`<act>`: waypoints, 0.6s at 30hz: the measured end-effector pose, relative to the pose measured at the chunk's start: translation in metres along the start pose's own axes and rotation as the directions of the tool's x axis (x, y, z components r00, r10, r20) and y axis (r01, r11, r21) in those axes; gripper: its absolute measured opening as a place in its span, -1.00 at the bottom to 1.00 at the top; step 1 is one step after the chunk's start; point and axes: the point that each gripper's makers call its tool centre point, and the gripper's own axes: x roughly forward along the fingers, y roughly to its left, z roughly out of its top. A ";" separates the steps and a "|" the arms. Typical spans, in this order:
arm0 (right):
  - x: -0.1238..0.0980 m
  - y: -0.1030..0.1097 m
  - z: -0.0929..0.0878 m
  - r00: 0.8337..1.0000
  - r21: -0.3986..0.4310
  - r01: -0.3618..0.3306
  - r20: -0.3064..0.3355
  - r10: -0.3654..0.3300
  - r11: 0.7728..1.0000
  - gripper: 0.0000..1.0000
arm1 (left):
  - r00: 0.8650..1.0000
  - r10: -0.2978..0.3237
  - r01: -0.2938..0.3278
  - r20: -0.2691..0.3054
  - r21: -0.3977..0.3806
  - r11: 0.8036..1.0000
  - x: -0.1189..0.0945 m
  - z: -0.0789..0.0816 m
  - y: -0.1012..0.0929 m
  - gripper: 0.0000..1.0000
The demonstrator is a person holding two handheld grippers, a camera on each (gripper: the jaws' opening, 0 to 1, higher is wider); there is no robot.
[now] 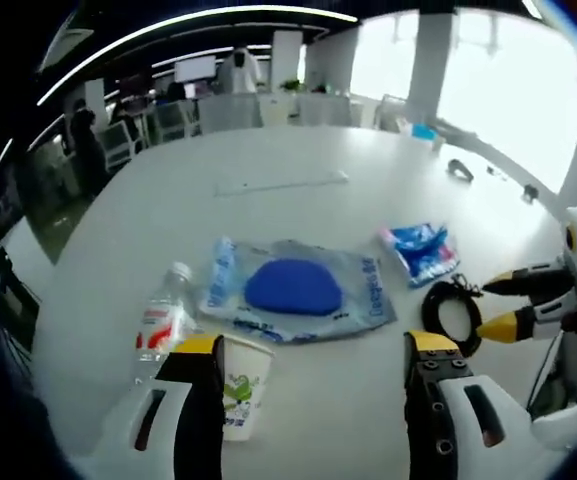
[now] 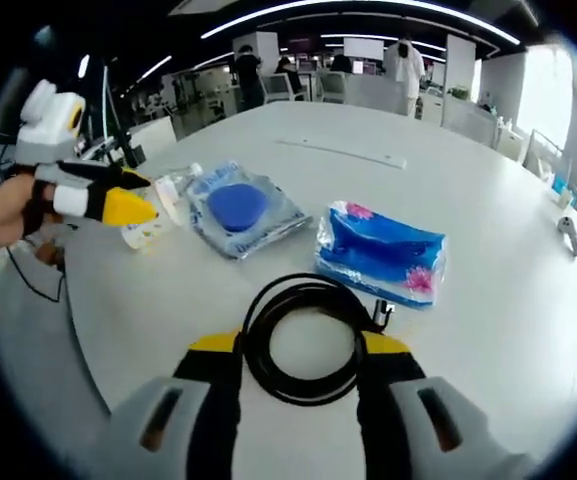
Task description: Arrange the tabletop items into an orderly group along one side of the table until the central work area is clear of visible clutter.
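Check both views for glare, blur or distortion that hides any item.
Left gripper view: window glare whitens the table's far right side; fisheye bends its edge; cup, bottle readable. Right gripper view: evenly lit, cable and tissue pack sharp; background soft.

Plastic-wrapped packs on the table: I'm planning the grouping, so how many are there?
2. The clear pack with the blue item lies mid-table beside the water bottle; the blue tissue pack lies beyond the black cable coil. More could lie outside both views.
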 end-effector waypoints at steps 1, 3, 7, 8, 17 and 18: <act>0.000 0.000 0.000 1.000 0.003 -0.001 -0.001 0.001 1.000 -0.14 | 1.000 0.000 0.000 0.002 0.000 1.000 0.000 0.001 0.002 0.37; 0.001 0.001 -0.001 1.000 0.004 -0.002 -0.003 0.002 1.000 -0.14 | 1.000 0.007 -0.007 0.008 -0.005 1.000 -0.002 0.005 0.007 0.37; 0.001 0.005 -0.003 1.000 0.004 -0.008 -0.008 0.008 1.000 -0.14 | 1.000 0.018 -0.018 0.014 -0.017 1.000 -0.004 0.008 0.016 0.37; 0.001 0.006 -0.003 1.000 0.004 -0.009 -0.008 0.009 1.000 -0.14 | 1.000 0.021 -0.021 0.015 -0.014 1.000 -0.005 0.009 0.019 0.37; 0.001 0.016 -0.003 1.000 0.024 -0.025 -0.006 0.025 0.999 -0.14 | 0.999 0.043 -0.042 0.017 -0.026 0.999 -0.010 0.013 0.044 0.35; 0.001 0.017 -0.002 1.000 0.024 -0.026 -0.006 0.026 0.999 -0.14 | 0.999 0.045 -0.045 0.016 -0.028 0.999 -0.010 0.013 0.047 0.35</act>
